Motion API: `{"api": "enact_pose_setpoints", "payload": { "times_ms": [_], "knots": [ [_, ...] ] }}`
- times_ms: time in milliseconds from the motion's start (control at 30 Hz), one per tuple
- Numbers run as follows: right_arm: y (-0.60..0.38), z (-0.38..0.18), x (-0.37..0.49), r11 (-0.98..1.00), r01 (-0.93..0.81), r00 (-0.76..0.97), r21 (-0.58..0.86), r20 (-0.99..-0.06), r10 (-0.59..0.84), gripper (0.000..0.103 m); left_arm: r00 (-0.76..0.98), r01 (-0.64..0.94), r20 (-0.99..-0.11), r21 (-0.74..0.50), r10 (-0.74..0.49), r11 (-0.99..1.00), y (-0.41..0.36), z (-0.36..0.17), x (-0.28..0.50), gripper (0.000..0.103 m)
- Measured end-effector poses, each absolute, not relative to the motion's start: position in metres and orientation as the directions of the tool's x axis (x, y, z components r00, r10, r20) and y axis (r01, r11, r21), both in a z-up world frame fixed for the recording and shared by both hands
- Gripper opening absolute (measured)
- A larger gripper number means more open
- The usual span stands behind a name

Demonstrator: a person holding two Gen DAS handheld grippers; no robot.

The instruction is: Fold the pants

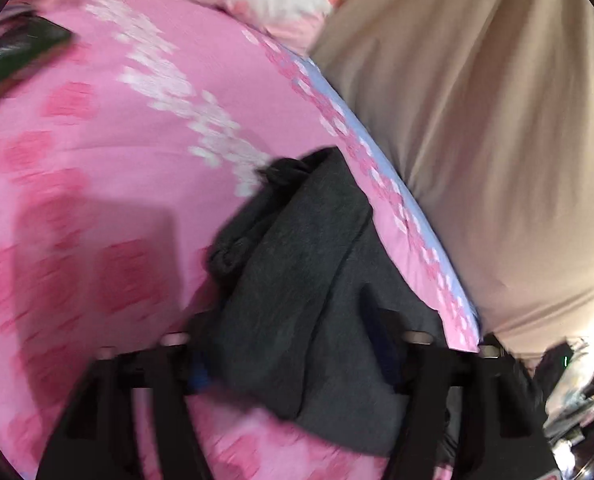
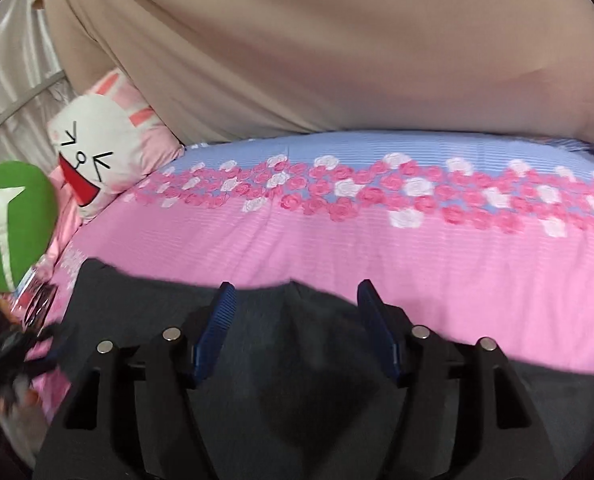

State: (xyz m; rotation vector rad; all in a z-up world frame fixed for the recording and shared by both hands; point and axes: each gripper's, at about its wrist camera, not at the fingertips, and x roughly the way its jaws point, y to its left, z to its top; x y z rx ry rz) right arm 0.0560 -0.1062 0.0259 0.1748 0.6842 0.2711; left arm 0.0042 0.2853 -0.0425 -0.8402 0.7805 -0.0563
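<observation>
We see dark grey pants (image 1: 297, 280) bunched in thick folds on the bed, running from 6 toward 12 o'clock; in the right view they (image 2: 305, 360) spread flat, seemingly doubled over.

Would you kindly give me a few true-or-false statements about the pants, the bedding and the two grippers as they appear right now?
1. The pants are dark grey. True.
2. The bedspread is plain green. False: it is pink with a rose band and a blue stripe.
3. The right gripper has its jaws apart over the pants. True.
4. A white cartoon-face pillow lies at the bed's end. True.
5. The left gripper has nothing between its fingers. False: dark pants fabric lies bunched between them.
</observation>
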Motion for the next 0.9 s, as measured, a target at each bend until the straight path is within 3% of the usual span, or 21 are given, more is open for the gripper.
{"api": "enact_pose_setpoints", "payload": {
  "times_ms": [100, 200, 300, 433, 467, 567, 700, 900],
  "knots": [
    [-0.138, 0.031, 0.029, 0.954, -0.145, 0.761, 0.263, -0.586, 0.278, 0.062, 0.71, -0.277, -0.612, -0.699, -0.35, 0.66, 0.287, -0.045, 0.024, 0.013],
    [-0.169, 0.038, 0.002, 0.964, -0.073, 0.788, 0.255, -0.578, 0.212, 0.064, 0.746, -0.211, -0.591, -0.648, -0.308, 0.732, 0.263, 0.003, 0.027, 0.011],
    [-0.204, 0.045, -0.024, 0.963, -0.019, 0.822, 0.269, -0.544, 0.168, 0.068, 0.788, 0.004, -0.491, -0.598, -0.371, 0.801, 0.197, 0.084, 0.018, 0.011],
    [-0.243, 0.046, -0.055, 0.953, 0.036, 0.851, 0.3, -0.51, 0.129, 0.073, 0.75, 0.285, -0.428, -0.478, -0.504, 0.831, 0.079, 0.142, -0.001, 0.013],
    [-0.251, 0.042, -0.062, 0.949, 0.043, 0.85, 0.311, -0.511, 0.129, 0.073, 0.709, 0.358, -0.44, -0.45, -0.552, 0.818, 0.039, 0.142, -0.005, 0.019],
    [-0.27, 0.024, -0.076, 0.939, 0.077, 0.829, 0.335, -0.544, 0.126, 0.074, 0.589, 0.448, -0.503, -0.449, -0.633, 0.773, -0.028, 0.108, -0.008, 0.082],
    [-0.289, 0.006, -0.091, 0.914, 0.094, 0.798, 0.395, -0.578, 0.168, 0.078, 0.525, 0.399, -0.596, -0.457, -0.607, 0.795, -0.048, 0.053, -0.02, 0.081],
    [-0.269, -0.009, -0.074, 0.838, -0.026, 0.732, 0.546, -0.56, 0.387, 0.089, 0.624, 0.271, -0.594, -0.445, -0.508, 0.853, 0.014, 0.047, -0.036, 0.081]
  ]
}}
